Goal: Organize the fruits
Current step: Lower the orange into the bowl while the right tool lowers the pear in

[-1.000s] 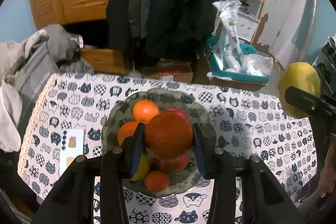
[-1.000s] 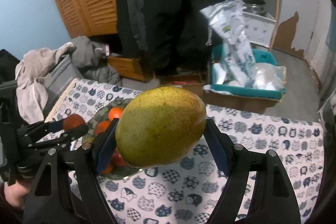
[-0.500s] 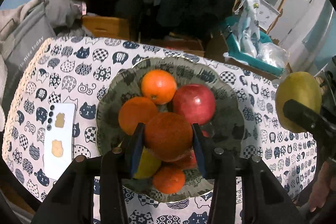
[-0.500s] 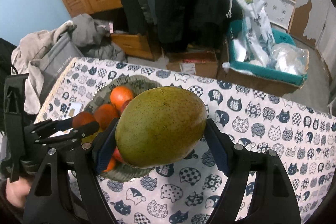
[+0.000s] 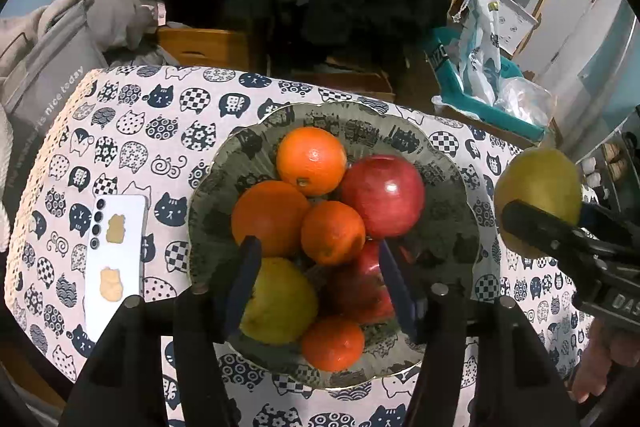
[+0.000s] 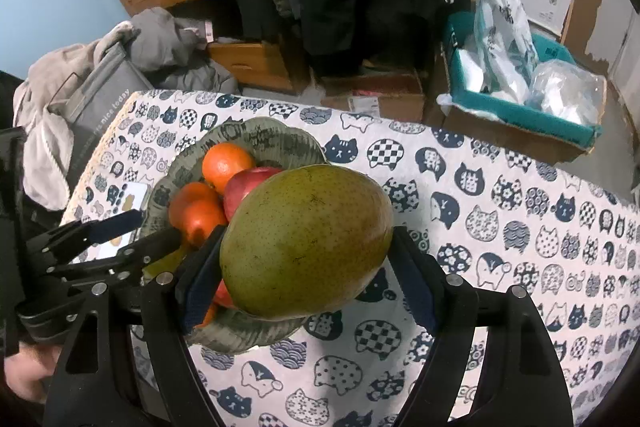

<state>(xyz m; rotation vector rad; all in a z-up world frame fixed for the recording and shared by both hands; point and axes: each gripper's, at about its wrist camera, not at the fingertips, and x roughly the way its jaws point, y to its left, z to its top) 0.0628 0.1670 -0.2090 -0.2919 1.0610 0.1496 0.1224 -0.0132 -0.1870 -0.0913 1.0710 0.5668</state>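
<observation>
Left tongs [image 5: 316,267] just opening above fruit bowl [image 5: 452,247], right tongs [image 6: 308,267] gripping mango [image 6: 308,243], cat-print tablecloth [image 6: 500,227], cluttered room

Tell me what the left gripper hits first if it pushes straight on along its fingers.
Most likely the small orange between the open fingers of the left gripper, atop the pile in the bowl; depth is uncertain.

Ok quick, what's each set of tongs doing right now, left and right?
Left tongs: have just been opening, now open over the plate; the orange lies free among the fruit.
Right tongs: shut on the mango.
</observation>
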